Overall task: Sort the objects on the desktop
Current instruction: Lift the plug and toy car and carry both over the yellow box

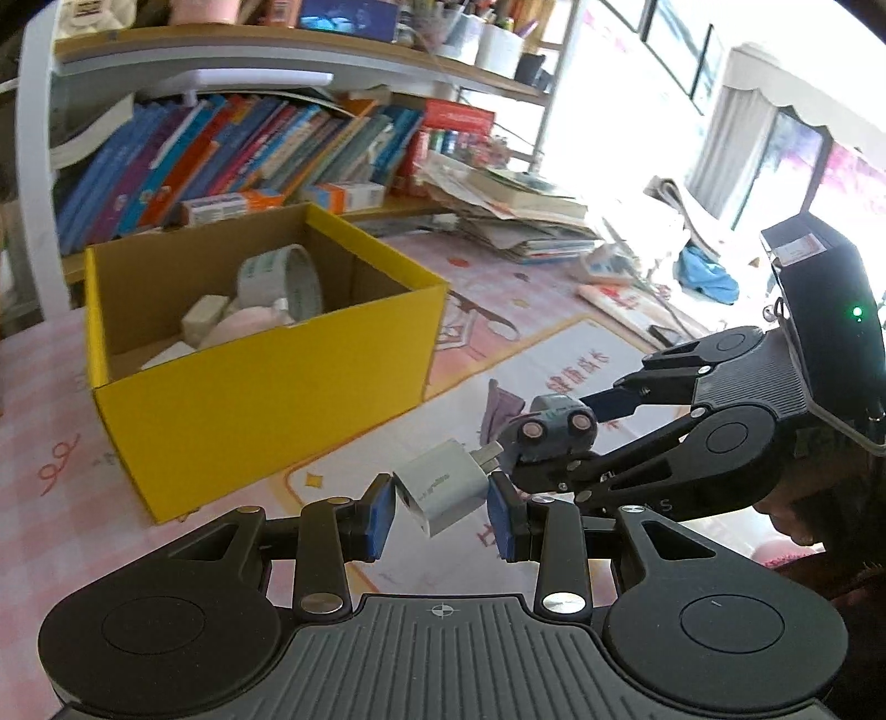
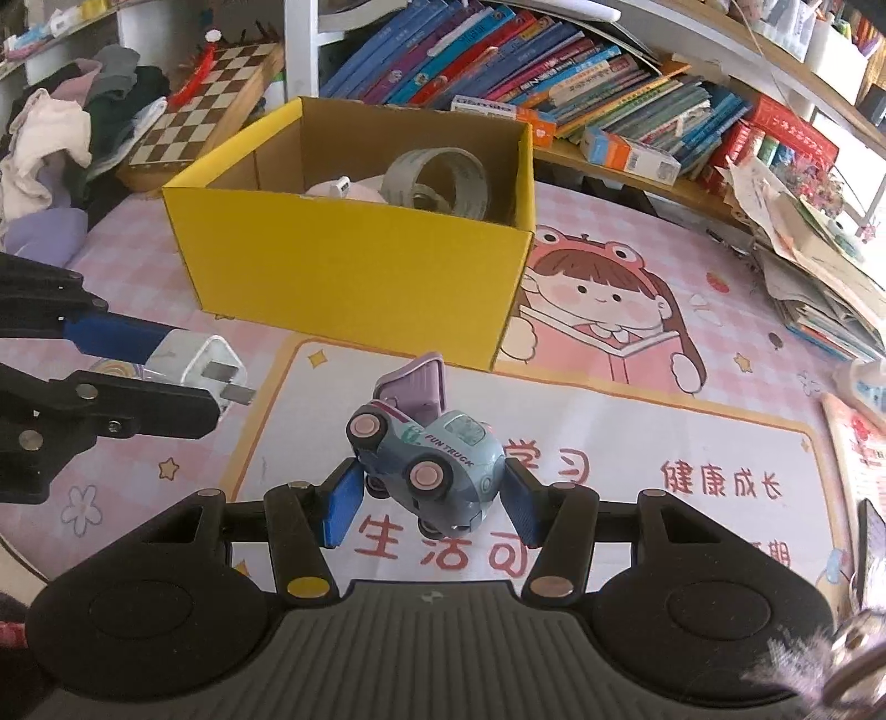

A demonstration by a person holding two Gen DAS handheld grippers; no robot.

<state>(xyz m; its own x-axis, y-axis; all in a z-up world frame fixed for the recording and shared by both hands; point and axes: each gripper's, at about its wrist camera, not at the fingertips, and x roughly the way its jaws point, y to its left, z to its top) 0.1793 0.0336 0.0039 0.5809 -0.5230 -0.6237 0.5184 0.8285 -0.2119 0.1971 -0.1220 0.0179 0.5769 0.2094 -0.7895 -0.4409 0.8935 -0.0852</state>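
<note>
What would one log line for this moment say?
left gripper: shut on white plug-in charger cube | right gripper: shut on blue-grey toy truck | open yellow cardboard box: ahead, not yet reached

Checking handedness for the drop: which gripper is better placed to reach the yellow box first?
Probably the left gripper, shut on the white charger: the yellow box looms nearer there; the right gripper, holding the toy truck, sits farther back.

Daylight floods in from the window (image 1: 720,83), which is blown out to white glare in the left wrist view. Both views are bright and fairly sharp in the middle, with a soft shadow under the box (image 2: 354,266). Fisheye bending curves the shelves (image 1: 249,50), and the corners go dark and blurred.
</note>
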